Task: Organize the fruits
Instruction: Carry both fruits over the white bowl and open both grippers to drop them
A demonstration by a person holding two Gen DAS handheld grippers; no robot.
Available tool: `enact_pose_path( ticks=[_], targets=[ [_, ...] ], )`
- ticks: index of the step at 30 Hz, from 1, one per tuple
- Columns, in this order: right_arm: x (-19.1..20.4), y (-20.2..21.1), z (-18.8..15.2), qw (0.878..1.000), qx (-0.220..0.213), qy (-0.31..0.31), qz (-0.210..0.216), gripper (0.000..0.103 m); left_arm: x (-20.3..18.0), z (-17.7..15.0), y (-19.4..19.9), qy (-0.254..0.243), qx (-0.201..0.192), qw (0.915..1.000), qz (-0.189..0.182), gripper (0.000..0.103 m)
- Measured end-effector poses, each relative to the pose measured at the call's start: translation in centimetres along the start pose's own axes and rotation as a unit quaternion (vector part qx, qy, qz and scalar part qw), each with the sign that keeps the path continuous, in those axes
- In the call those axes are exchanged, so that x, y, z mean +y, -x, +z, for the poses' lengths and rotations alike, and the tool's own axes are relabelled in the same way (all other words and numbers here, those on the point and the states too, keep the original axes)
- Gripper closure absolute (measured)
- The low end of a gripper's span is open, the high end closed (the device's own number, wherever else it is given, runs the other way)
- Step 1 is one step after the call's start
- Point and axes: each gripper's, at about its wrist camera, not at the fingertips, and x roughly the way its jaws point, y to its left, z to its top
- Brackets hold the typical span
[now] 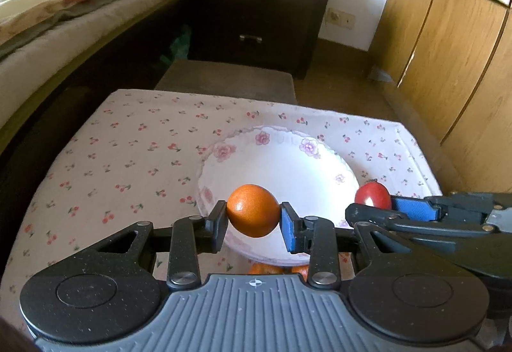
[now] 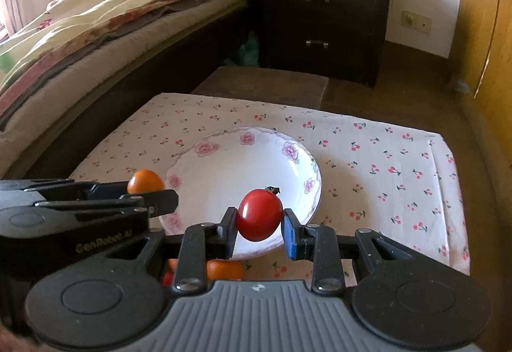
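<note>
Pinching an orange [image 1: 252,211] in the left gripper [image 1: 253,219], above the near rim of the plate [image 1: 288,159]. Pinching a tomato [image 2: 260,214] in the right gripper [image 2: 260,225], also over the plate's near edge. More oranges [image 2: 224,268] just below, on the cloth [image 2: 384,159].

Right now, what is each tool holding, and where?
Left tool: orange fruit, pinched across its sides. Right tool: red tomato, pinched across its sides, above the plate.
</note>
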Motion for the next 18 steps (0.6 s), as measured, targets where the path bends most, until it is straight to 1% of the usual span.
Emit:
enact_pose_path(
  ticks=[7, 18],
  targets=[
    [-0.6, -2.2, 0.5, 1.000, 0.014, 0.008, 0.005, 0.072, -0.3, 0.5, -2.5, -0.007, 0.019, 0.9998, 0.007, 0.060],
    [-0.5, -4.1, 0.4, 0.999, 0.034, 0.013, 0.016, 0.072, 0.3, 0.2, -3.8, 0.000, 0.042, 0.9990, 0.018, 0.061]
  ],
)
